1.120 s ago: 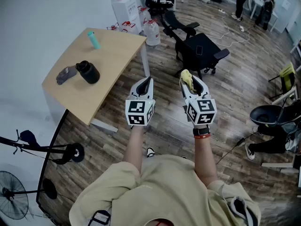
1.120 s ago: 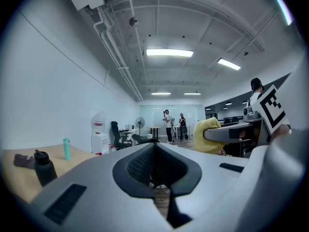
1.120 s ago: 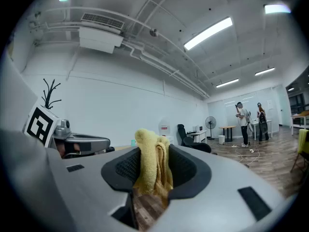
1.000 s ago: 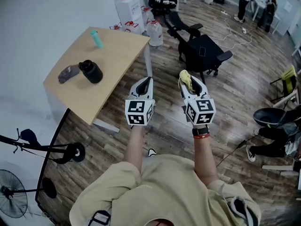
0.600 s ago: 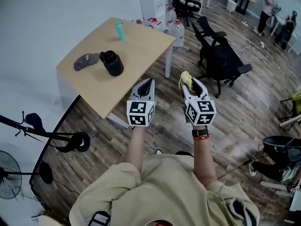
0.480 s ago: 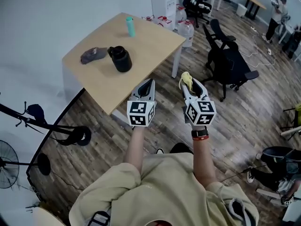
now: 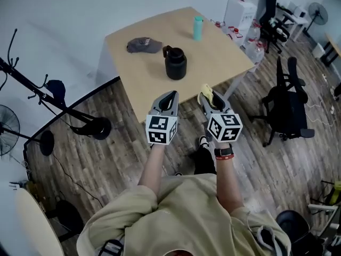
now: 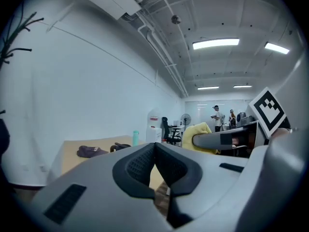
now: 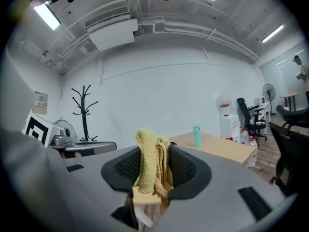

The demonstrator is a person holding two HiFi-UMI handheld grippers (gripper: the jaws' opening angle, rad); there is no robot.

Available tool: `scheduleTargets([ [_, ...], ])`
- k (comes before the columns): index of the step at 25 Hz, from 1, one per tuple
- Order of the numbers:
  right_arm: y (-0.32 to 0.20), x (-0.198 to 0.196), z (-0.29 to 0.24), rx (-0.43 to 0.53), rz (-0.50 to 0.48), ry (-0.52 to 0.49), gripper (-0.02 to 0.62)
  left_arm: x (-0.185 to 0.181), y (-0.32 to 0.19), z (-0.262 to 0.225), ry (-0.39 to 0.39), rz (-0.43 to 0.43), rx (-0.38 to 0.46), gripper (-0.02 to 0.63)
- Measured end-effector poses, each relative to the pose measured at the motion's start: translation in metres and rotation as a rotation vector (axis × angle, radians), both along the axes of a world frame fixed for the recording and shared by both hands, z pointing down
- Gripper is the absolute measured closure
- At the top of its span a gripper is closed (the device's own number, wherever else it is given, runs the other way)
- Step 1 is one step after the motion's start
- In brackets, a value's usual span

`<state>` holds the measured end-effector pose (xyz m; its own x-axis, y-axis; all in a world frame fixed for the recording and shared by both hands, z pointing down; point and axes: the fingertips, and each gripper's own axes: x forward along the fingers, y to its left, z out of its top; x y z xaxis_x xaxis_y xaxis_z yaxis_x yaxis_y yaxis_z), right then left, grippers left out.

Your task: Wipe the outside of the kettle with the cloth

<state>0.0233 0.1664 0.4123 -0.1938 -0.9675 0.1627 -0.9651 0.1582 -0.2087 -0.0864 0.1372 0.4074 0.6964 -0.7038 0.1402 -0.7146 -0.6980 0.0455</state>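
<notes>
Pinching the limp cloth point(image 9: 152, 164), the right gripper point(image 7: 204, 97) faces the stiff kettle point(image 7: 175, 66) beyond its fingers, probably best steadied by its handle point(image 7: 165, 51); the left gripper point(image 7: 170, 96) is pressed together, empty.

The surface point(image 7: 139, 87) carries 3 things: 1 black kettle point(image 7: 175, 66) near its middle, 1 teal bottle point(image 7: 197, 28) toward the far corner and 1 grey cap point(image 7: 144, 45) toward the left corner. There are 2 tongs, the left tongs point(image 7: 171, 94) and the right tongs point(image 7: 208, 98), and 1 yellow cloth point(image 9: 152, 164). On the floor stand 2 black office chairs point(image 7: 287, 103) point(image 7: 270, 4), 2 fans point(image 7: 8, 128) point(image 7: 318, 9) and 1 coat stand point(image 7: 99, 128).
</notes>
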Motion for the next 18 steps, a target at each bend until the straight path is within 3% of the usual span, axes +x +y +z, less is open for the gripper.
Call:
scheduleTargets([
  [6, -0.101, 0.014, 0.008, -0.043, -0.178, -0.020, 0.426, 0.020, -0.085, 0.003, 0.009, -0.162, -0.008, 0.583],
  [11, -0.174, 0.058, 0.005, -0.052, -0.214, -0.027, 0.425, 0.055, -0.143, -0.002, 0.017, -0.261, -0.015, 0.582],
  [18, -0.243, 0.094, 0.005, -0.079, -0.359, -0.034, 0.422, 0.102, -0.203, -0.002, -0.007, -0.377, -0.011, 0.583],
])
